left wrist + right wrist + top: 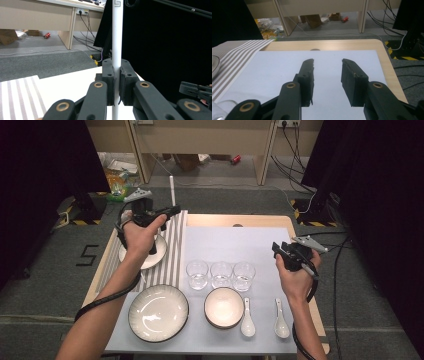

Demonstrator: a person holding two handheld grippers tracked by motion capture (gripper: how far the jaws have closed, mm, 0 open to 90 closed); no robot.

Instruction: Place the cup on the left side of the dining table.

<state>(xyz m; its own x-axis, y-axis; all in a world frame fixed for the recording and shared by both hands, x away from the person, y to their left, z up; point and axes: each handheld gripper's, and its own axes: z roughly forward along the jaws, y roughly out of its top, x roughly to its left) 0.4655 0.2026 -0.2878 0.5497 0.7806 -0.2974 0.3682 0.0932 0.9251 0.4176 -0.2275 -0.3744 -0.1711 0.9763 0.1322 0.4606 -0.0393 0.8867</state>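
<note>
Two grippers are in use above the table (305, 292). Left gripper (117, 82) has its jaws clamped on a white rod (117, 37), held upright; in the high view the rod (172, 190) stands above the table's far left edge, beyond the striped cloth (172, 250). Right gripper (327, 77) has its jaws apart with nothing between them, over the pale mat (287, 67) at the table's right side, right of three glasses (221, 274).

We see the white stick (117, 30) cut off by the top and bottom edges in the left gripper view. The person's hand hides part of the small plate (150, 259) in the high view.
</note>
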